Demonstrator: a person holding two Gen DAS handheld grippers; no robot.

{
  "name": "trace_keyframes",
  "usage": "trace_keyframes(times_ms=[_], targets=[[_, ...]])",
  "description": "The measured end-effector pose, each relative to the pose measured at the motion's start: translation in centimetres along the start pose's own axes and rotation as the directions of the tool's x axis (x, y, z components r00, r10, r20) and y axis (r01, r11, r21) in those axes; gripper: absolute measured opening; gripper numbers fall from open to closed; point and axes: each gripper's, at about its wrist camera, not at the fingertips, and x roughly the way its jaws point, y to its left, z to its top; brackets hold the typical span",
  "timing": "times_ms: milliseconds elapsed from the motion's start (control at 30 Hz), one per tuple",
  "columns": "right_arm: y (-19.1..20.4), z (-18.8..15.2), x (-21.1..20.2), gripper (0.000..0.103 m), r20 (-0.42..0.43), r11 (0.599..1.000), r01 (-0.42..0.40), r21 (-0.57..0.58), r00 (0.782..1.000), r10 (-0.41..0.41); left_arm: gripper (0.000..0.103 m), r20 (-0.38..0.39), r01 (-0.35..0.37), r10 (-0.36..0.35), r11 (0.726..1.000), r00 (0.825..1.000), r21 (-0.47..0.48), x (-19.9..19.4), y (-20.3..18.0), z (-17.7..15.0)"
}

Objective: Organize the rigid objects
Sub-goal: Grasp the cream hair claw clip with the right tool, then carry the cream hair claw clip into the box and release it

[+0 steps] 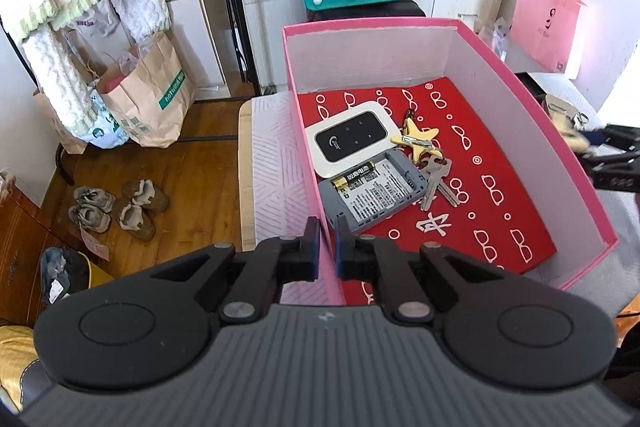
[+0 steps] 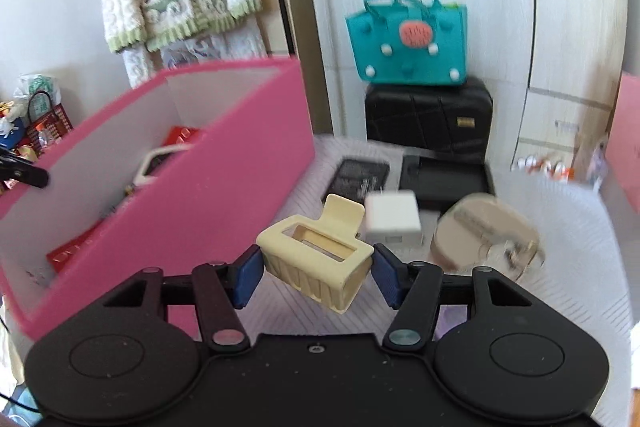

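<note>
Step in hand: carrying one more item to the box. The right hand-held gripper (image 2: pixel 318 277) is clenched on a cream plastic claw hair clip (image 2: pixel 316 263), blue pads pressing its two long sides; the clip hangs clear above the pale quilted bed cover (image 2: pixel 280 311), tilted, its lever pointing away from the camera.

The left hand-held gripper (image 1: pixel 328 247) is closed on the near wall of the pink cardboard box with white inner walls (image 1: pixel 520 99), one finger outside and one inside, apparently steadying it.

Already lying in the box, on a red printed sheet (image 1: pixel 480 147):
- white pocket router with a black face (image 1: pixel 348 139)
- grey battery cover with a label (image 1: pixel 372 195); a black-and-gold battery (image 1: pixel 352 181) lies on it
- yellow star keyring with metal keys (image 1: pixel 424 147)

Left outside on the bed cover, beyond the clip: white cube charger (image 2: pixel 394 219), round shiny mirror-like disc (image 2: pixel 486 235) (blurred, hard to name surely), flat black rectangular pieces (image 2: pixel 440 175).

Judgement: task roughly midway.

Next move calls for:
- swinging the clip left and lifting it over the box's pink rim
- lowering it over bare red sheet, right of the keys
- then opening the jaws

Risk: the clip's lever catching the rim.
</note>
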Motion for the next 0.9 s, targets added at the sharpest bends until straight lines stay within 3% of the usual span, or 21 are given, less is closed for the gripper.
trace_keyframes(times_ms=[100,200,400,600,733,900], targets=[[0.9,1.5,-1.9,0.064,0.027,0.999,-0.032,-0.03,0.999,0.033,0.007,-0.02,-0.023,0.024,0.999,1.0,0.035,0.0,-0.6,0.3],[2.0,3.5,-3.8,0.064,0.05,0.99,-0.115,-0.085,0.992,0.119,0.006,-0.031,-0.032,0.034,0.998,0.999,0.048,0.0,-0.8,0.5],[6.1,6.8,-5.0,0.064,0.064,0.939,-0.196,-0.282,0.973,0.222,0.006,-0.019,-0.021,0.022,1.0,1.0,0.015,-0.1,-0.4,0.3],[9.5,8.0,-1.6,0.064,-0.072,0.893,-0.34,-0.294,0.94,0.334,0.006,-0.022,-0.016,0.016,1.0,1.0,0.01,-0.1,-0.3,0.4],[11.2,8.3,1.5,0.064,-0.221,0.856,-0.468,-0.222,0.879,0.423,0.006,-0.037,-0.015,0.016,1.0,0.999,0.027,0.0,-0.4,0.7],[13.1,8.1,4.7,0.064,-0.341,0.846,-0.49,-0.212,0.848,0.406,0.006,-0.044,-0.031,0.034,0.998,0.998,0.055,0.1,-0.8,0.8]])
